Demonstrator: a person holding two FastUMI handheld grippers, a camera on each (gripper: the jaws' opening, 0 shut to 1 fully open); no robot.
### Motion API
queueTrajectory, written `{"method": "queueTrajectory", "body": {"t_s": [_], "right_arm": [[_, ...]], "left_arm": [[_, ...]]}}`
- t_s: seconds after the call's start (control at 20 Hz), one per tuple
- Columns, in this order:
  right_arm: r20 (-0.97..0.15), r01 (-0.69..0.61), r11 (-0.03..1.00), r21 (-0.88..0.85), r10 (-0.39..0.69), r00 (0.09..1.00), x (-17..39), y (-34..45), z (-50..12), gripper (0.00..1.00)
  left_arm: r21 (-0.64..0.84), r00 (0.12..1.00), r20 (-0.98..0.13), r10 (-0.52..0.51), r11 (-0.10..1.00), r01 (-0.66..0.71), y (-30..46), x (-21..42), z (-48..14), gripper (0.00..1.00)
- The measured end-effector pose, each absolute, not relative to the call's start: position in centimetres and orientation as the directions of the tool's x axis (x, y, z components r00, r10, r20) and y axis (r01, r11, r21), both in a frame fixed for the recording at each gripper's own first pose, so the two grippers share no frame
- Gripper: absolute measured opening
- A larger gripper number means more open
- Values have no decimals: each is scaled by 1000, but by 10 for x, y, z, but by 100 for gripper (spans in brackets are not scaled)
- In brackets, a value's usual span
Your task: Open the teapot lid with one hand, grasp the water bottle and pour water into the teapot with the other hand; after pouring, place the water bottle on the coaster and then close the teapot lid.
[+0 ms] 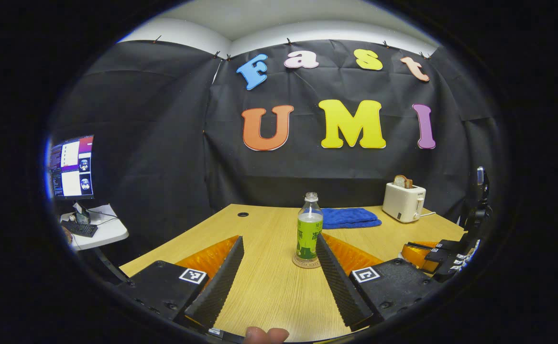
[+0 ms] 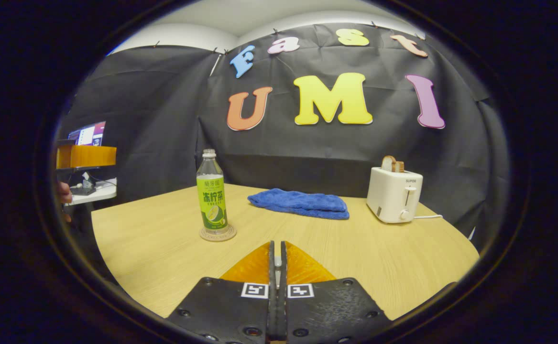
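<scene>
Two hand-held grippers are in play, and neither has hold of anything. In the left gripper view, the left hand-held gripper [image 1: 279, 272] is level and low over the bench [image 1: 269, 291], its fingers spread wide at the bottom of the frame; a fingertip of the person's hand [image 1: 265, 334] shows at the bottom edge. Just right of centre, the water bottle [image 1: 310, 227] stands upright on the coaster [image 1: 306, 262], beyond the fingertips and nearer the right finger than the left. The main risk, as I judge it: a push forward off this line would have the right finger clip the bottle's base, and a tall, narrow bottle tips easily or slides off its coaster. At the right edge of this view part of the other gripper sits.

In the right gripper view, the right hand-held gripper [image 2: 277, 260] is pressed closed on nothing, level at bottom centre, with the bottle well off to its upper left. No teapot is visible, so the lid step has no target here.
</scene>
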State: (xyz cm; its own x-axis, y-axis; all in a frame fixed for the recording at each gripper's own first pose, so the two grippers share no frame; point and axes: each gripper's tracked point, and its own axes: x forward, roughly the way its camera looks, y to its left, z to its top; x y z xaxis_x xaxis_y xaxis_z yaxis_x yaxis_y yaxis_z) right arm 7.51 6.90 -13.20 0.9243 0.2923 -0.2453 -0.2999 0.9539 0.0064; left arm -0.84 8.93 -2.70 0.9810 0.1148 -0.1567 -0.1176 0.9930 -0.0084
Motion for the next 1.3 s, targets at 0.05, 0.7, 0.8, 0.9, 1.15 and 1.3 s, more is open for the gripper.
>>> {"method": "queueTrajectory", "body": {"t_s": [0.05,0.7,0.8,0.9,1.15,1.3], "right_arm": [[-245,-297,955,1,288,926,75,68,-134,0],[-215,-277,961,-26,265,940,74,70,-136,0],[-216,-279,960,-13,270,938,71,69,-138,0],[-217,-285,959,4,279,936,68,69,-140,0],[-204,-288,957,-10,280,938,73,75,-141,0],[-214,-284,959,17,281,936,74,72,-147,0]], "left_arm": [[-4,981,-156,114,993,-116,89,-8,-29,94],[7,983,-159,94,996,-94,78,-5,-36,94],[8,983,-157,93,996,-93,77,-4,-36,94],[11,984,-154,94,996,-93,77,-3,-37,94],[8,984,-161,75,997,-75,71,0,-42,94],[17,984,-163,78,997,-76,72,2,-43,94]]}}
